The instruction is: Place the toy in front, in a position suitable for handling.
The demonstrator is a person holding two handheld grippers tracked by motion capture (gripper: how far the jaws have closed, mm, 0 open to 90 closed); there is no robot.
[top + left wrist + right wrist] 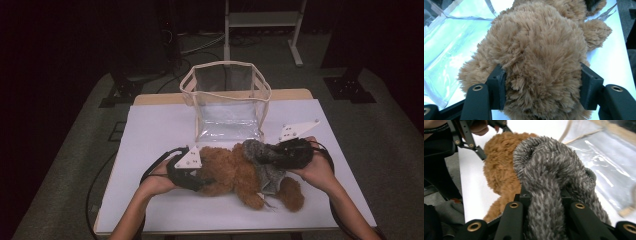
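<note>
A brown teddy bear [227, 172] lies on its side on the white table [150, 130], wearing a grey fuzzy garment [262, 162] around its lower body. My left gripper [205, 181] comes in from the left, and its jaws press on both sides of the bear's furry head [536, 55]. My right gripper [274, 154] reaches in from the right and is shut on a bunched fold of the grey garment [549, 170]. In the right gripper view the bear's brown fur [499, 167] shows behind the garment, with the left gripper [471, 137] at the top left.
A clear plastic bag [227, 100] with cream trim stands open just behind the bear, near the table's far edge. Its shiny wall shows in the left gripper view [449, 37] and the right gripper view [604, 157]. Cables trail off the front corners.
</note>
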